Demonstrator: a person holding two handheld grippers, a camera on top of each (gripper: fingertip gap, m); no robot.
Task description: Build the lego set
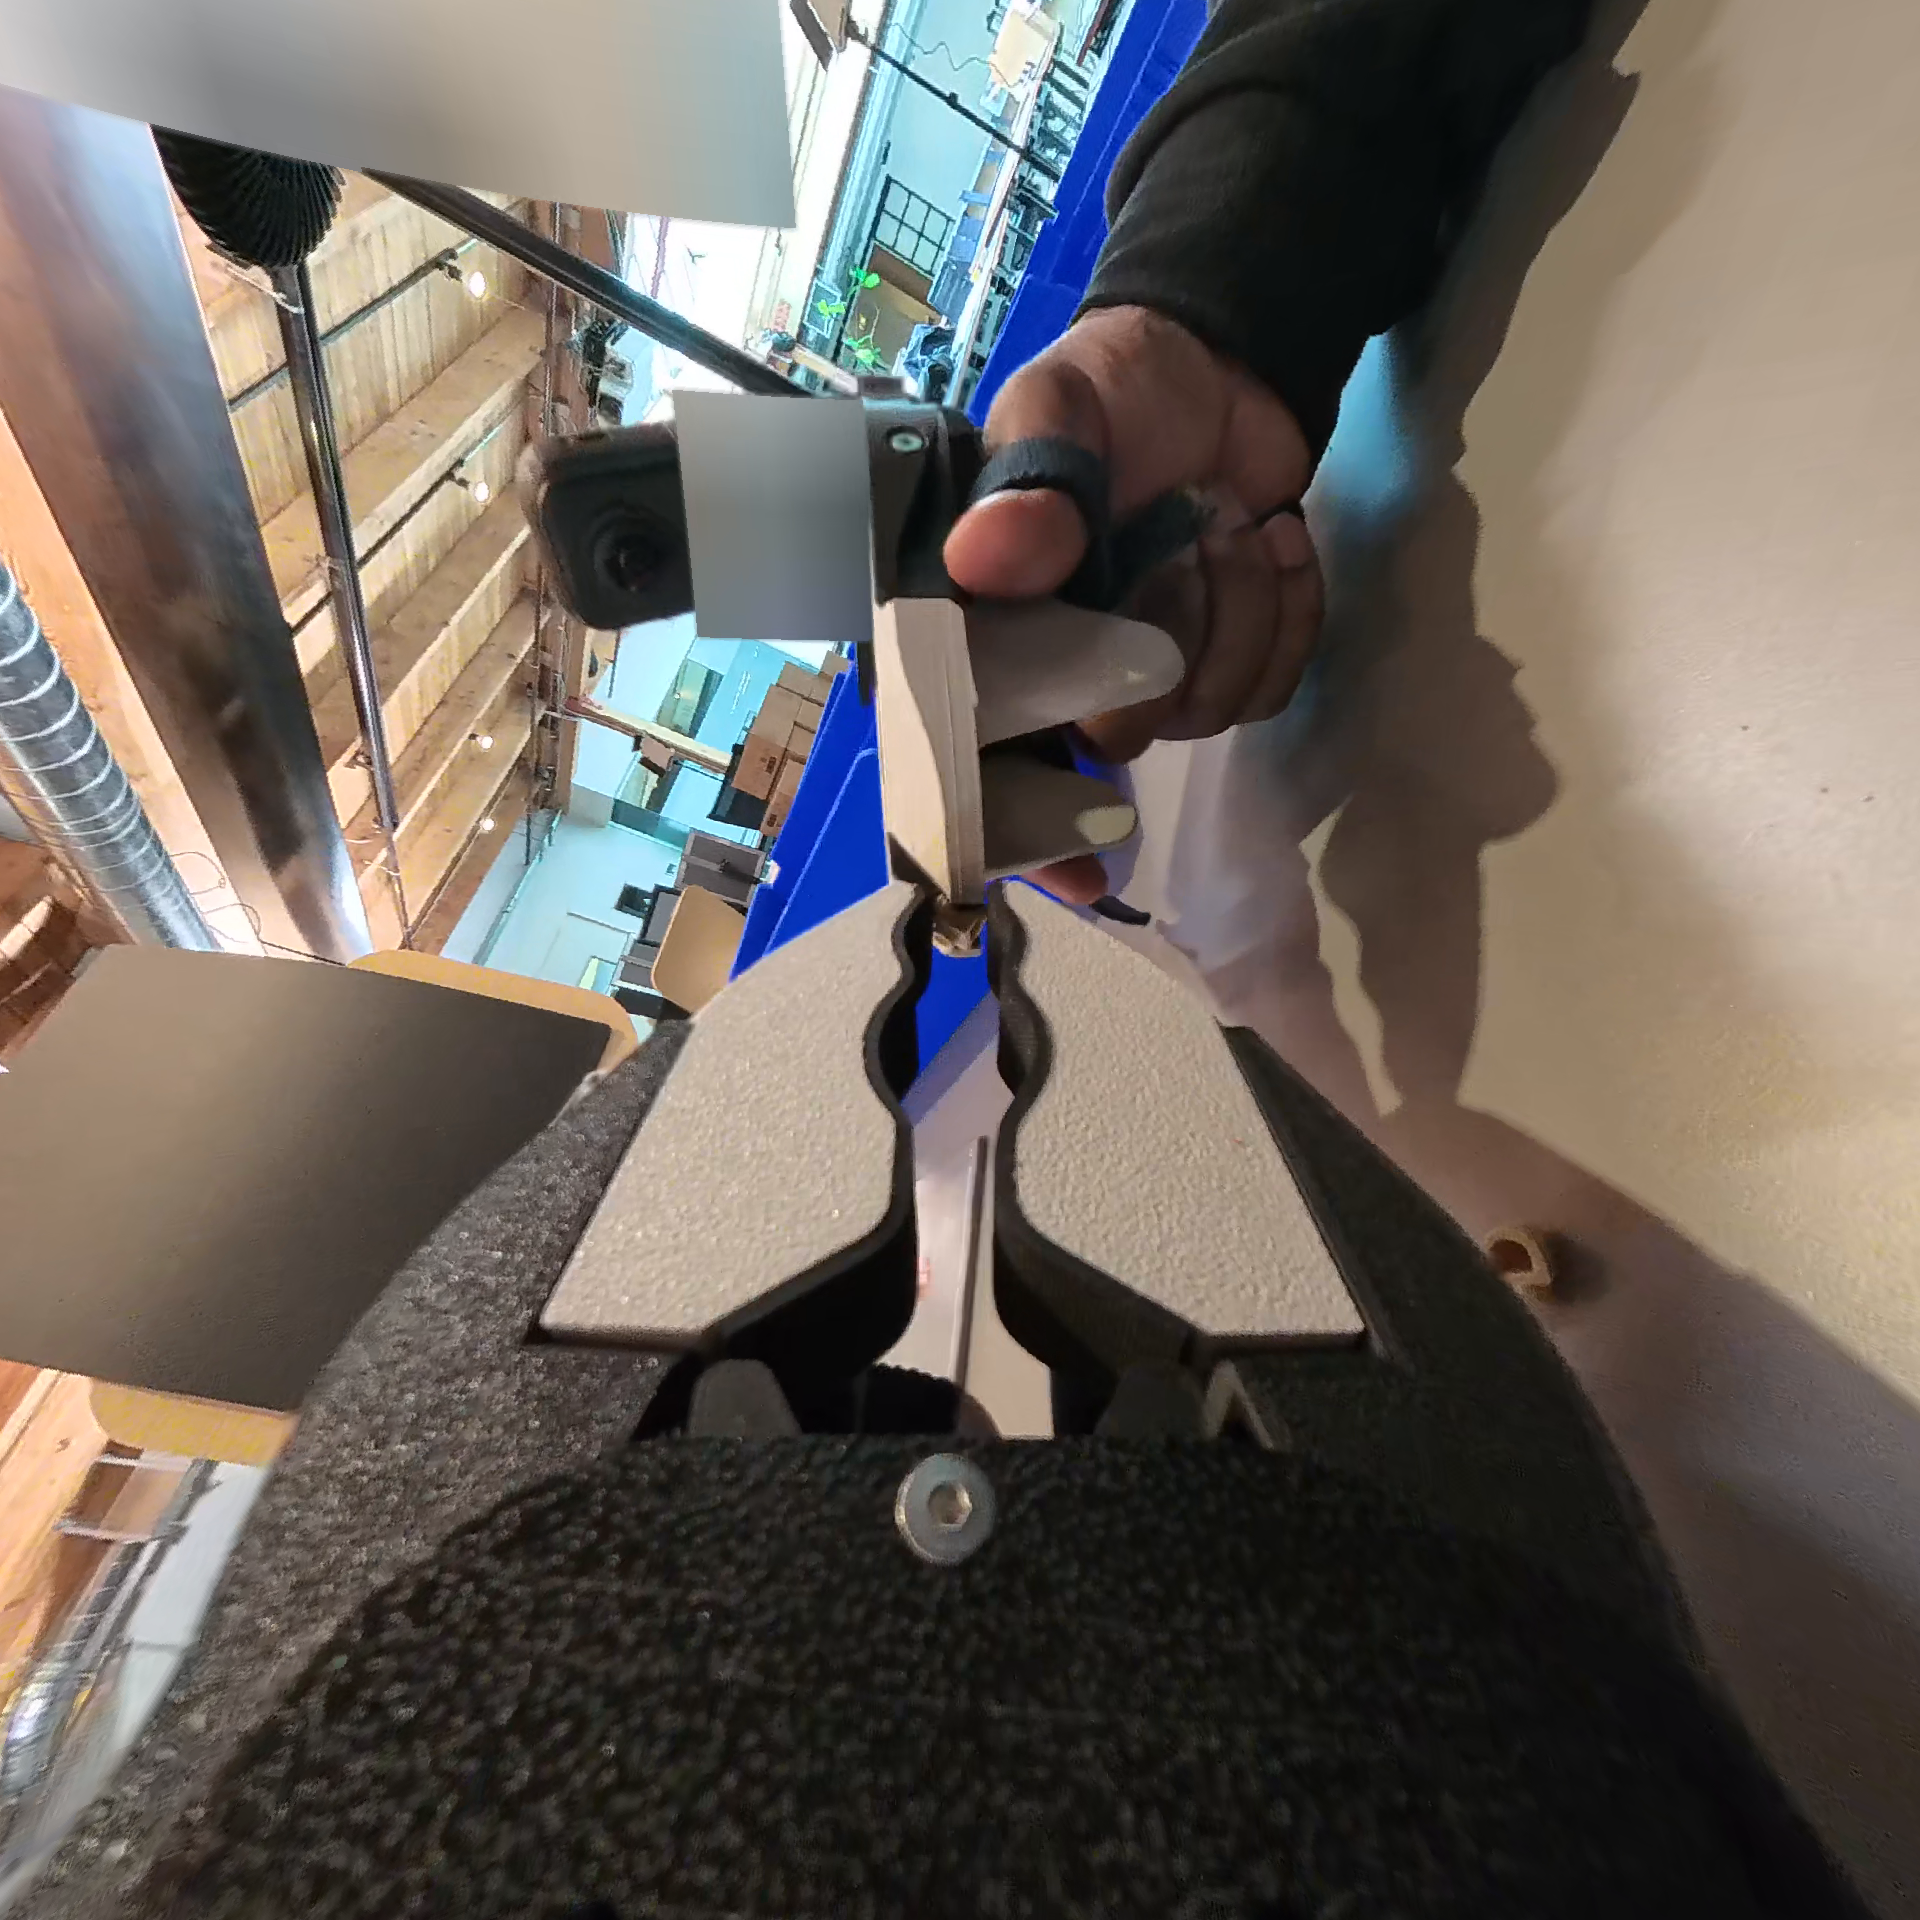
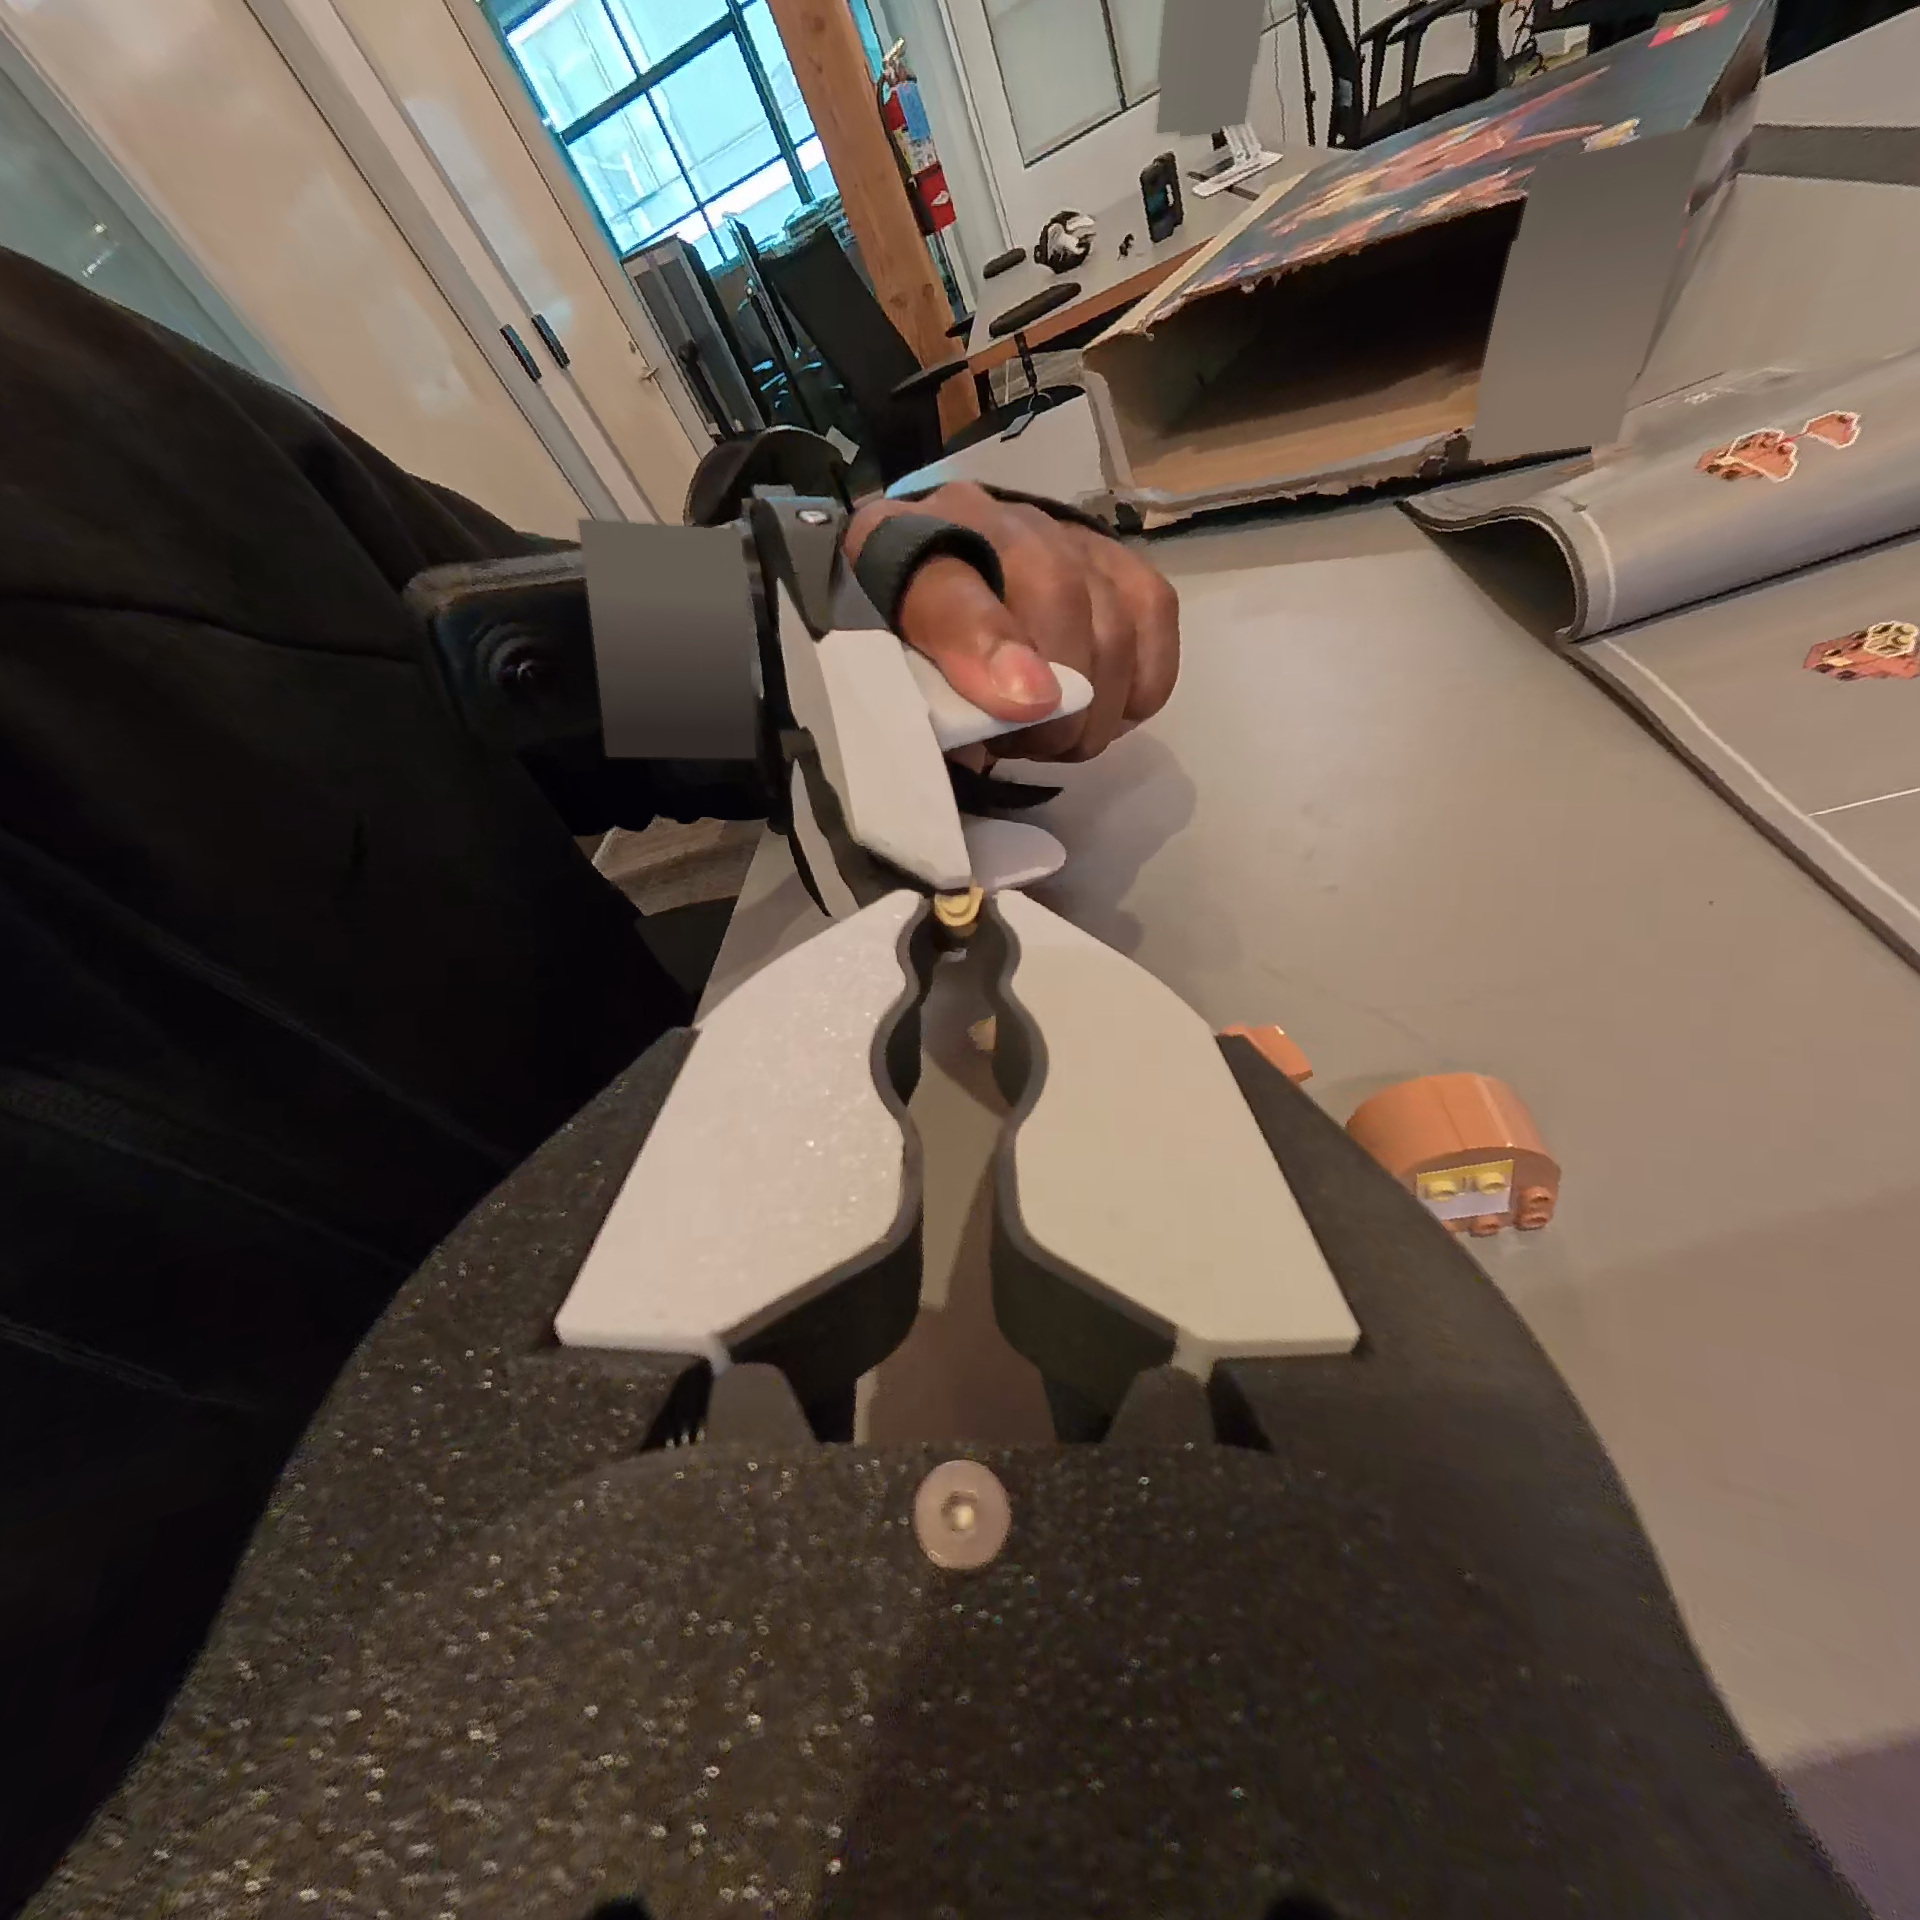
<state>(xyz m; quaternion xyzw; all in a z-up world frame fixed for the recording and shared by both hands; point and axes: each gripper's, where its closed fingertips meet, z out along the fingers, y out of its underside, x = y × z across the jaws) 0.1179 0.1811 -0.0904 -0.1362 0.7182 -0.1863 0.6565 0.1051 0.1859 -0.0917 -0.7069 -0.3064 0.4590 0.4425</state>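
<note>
My two grippers meet tip to tip above the table [image 2: 1403, 831]. In the left wrist view my left gripper [image 1: 958, 923] is shut on a small tan brick piece [image 1: 958, 932] at its fingertips. The right gripper [image 1: 961, 891], held in a hand, comes in from above and its tips touch the same spot. In the right wrist view my right gripper [image 2: 954, 923] is shut on a small tan round piece [image 2: 954, 912]. The left gripper [image 2: 961, 883] meets it there. I cannot tell whether this is one piece or two joined ones.
A loose tan piece [image 1: 1522, 1259] lies on the table. A brown brick assembly [image 2: 1455, 1153] and a small brown piece [image 2: 1268, 1044] lie right of my right gripper. A torn open cardboard box [image 2: 1299, 343] and an open booklet [image 2: 1662, 582] lie farther back. My two grippers' fingertips are within a few centimetres of each other.
</note>
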